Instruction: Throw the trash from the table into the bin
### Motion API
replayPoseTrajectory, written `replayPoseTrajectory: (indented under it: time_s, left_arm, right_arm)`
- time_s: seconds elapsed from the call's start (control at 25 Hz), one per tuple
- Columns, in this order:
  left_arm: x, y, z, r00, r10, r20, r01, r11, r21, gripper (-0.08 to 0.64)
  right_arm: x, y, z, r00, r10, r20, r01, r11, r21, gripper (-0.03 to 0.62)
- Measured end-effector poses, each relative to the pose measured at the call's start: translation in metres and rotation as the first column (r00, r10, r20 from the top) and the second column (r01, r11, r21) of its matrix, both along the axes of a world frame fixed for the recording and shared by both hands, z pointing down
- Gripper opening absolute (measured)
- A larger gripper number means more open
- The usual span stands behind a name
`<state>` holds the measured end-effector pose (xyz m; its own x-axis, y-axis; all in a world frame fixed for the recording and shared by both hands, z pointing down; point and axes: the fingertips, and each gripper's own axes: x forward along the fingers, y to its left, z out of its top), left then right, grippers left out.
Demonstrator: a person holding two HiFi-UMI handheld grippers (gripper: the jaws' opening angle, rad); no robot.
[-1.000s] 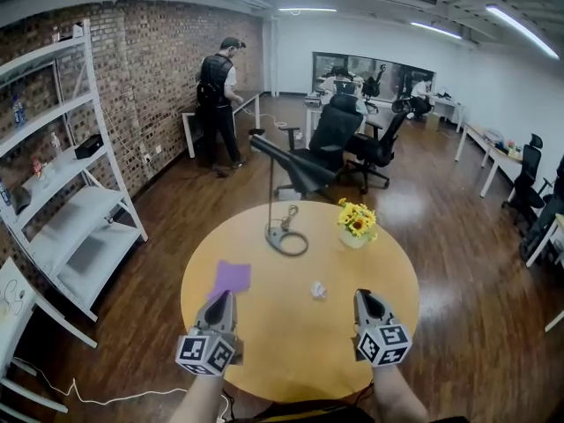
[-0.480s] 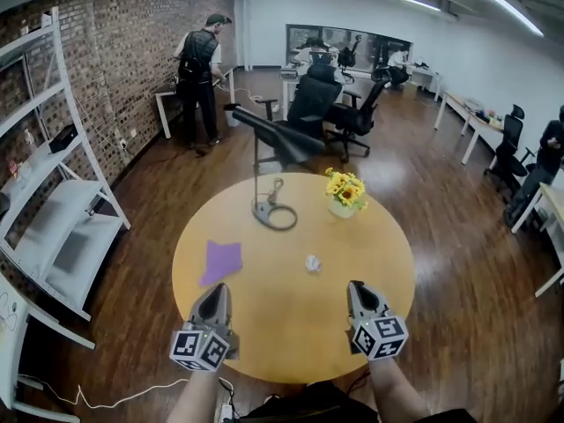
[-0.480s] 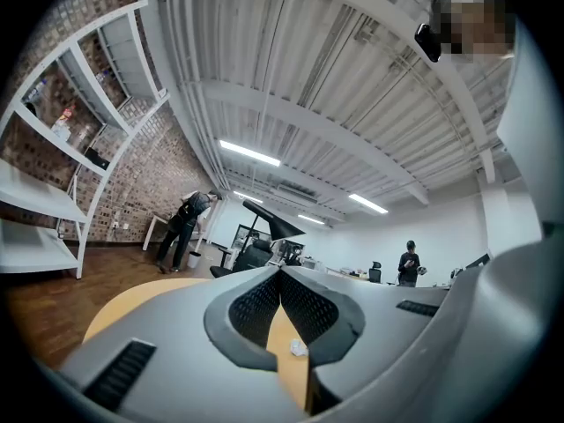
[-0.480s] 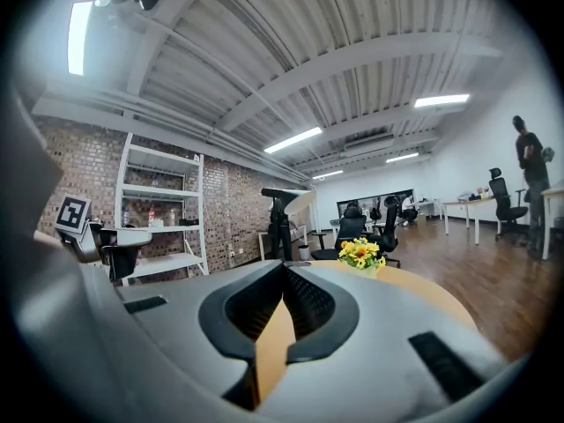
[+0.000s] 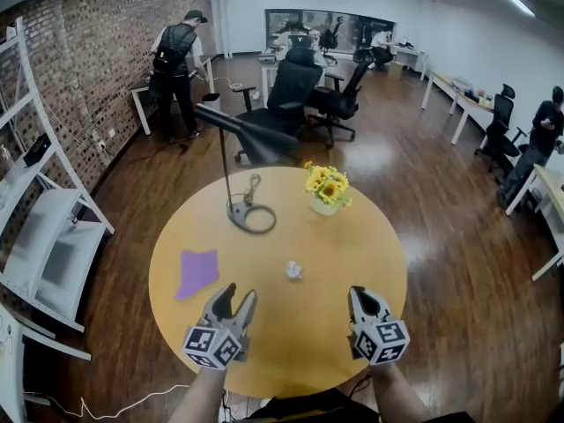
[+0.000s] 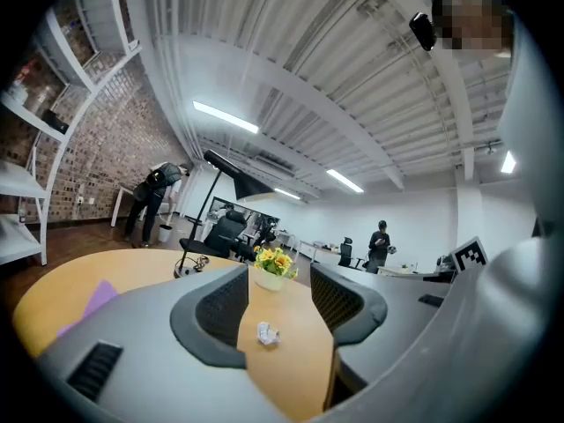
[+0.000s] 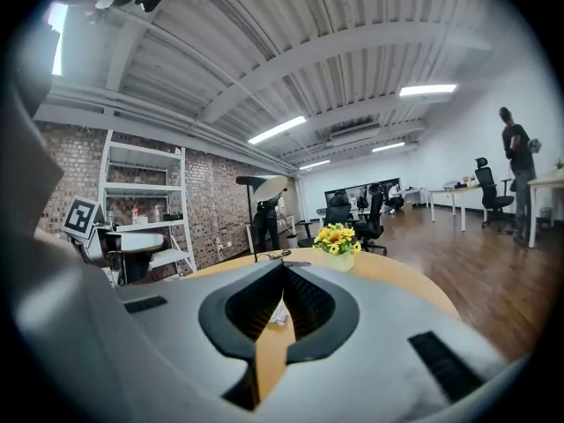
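A small crumpled white paper (image 5: 293, 270) lies near the middle of the round yellow table (image 5: 370, 236). A flat purple sheet (image 5: 197, 271) lies at the table's left. My left gripper (image 5: 238, 294) hovers over the near edge, its jaws just opened, with nothing between them. The crumpled paper (image 6: 267, 333) shows ahead through the gap, apart from the fingers (image 6: 216, 311). My right gripper (image 5: 358, 294) is shut and empty to the right of the paper. In the right gripper view the crumpled paper (image 7: 278, 316) lies beyond the closed tips.
A desk lamp's base with its coiled cable (image 5: 247, 216) and a vase of yellow flowers (image 5: 325, 189) stand on the far half of the table. White shelves (image 5: 44, 236) stand at left, office chairs (image 5: 291, 104) behind. People stand at back left (image 5: 174, 69) and far right (image 5: 539, 135).
The left gripper's jaws have gone from shut to open. Both grippers have sunk a little toward the table, the left one shifting right toward the crumpled paper.
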<state>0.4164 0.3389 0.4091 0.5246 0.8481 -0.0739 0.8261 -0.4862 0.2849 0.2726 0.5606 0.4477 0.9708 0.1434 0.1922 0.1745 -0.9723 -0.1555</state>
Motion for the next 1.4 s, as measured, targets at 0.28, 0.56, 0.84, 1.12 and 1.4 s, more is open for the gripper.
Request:
replayPoseTrajectory:
  time_s: [0.28,0.56,0.84,1.12,1.4]
  left_arm:
    - [0.018,0.093,0.054,0.998,0.057,0.040,-0.064,0.982,0.178,0.259]
    - [0.041,0.169,0.134,0.977,0.050,0.207,-0.117,0.939,0.324,0.280]
    - [0.070,0.206,0.203,0.951,-0.047,0.306,-0.123,0.850,0.512,0.348]
    - [0.077,0.210,0.242,0.958,-0.078,0.275,-0.118,0.767,0.630,0.345]
    - [0.075,0.210,0.242,0.975,-0.066,0.211,-0.093,0.742,0.664,0.260]
  right_arm:
    - [0.009,0.062,0.026,0.999,0.026,0.037,-0.029,0.997,0.078,0.005]
    - [0.003,0.112,0.077,0.990,0.067,0.125,-0.088,0.982,0.167,0.005]
    - [-0.004,0.134,0.113,0.981,0.088,0.175,-0.129,0.962,0.239,0.005]
    - [-0.009,0.144,0.131,0.976,0.107,0.192,-0.158,0.948,0.276,0.005]
    - [-0.017,0.151,0.136,0.972,0.105,0.209,-0.163,0.944,0.285,0.005]
